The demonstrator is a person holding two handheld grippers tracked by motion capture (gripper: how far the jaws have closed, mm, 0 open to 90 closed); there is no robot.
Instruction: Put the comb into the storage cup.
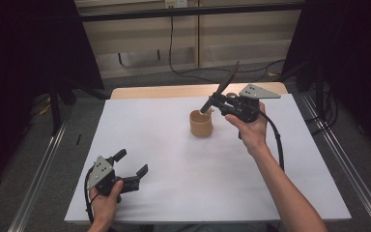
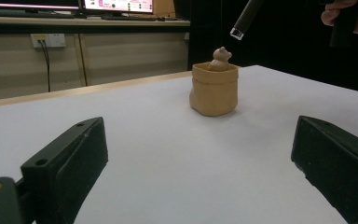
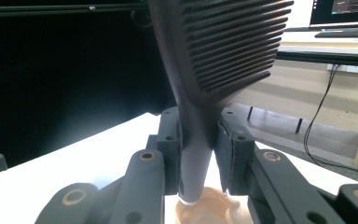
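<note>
Nearest the person, at the near left of the white surface (image 1: 174, 174), the left tongs (image 1: 134, 166) rest in a hand with their two black jaws spread wide apart and nothing between them. In the left gripper view these jaws stand at either side of the bare white top, pointing towards the cup farther off.

Past the middle of the surface stands a small tan, soft-looking cup with a rolled rim (image 1: 201, 123), upright and well apart from the left tongs. In the left gripper view a small pale tan figure (image 2: 221, 59) sticks up out of the cup's mouth.

Just beyond and to the right of the cup, the right tongs (image 1: 221, 100) are held up off the surface in the person's right hand (image 1: 251, 130). They are clamped on the handle of a black plastic comb (image 3: 223, 42). The comb stands tilted, its toothed part pointing up and away, and its handle end points down over the cup's mouth. In the left gripper view this tip hangs just above the small figure, with a gap between them. In the right gripper view the cup shows directly below the handle end.
</note>
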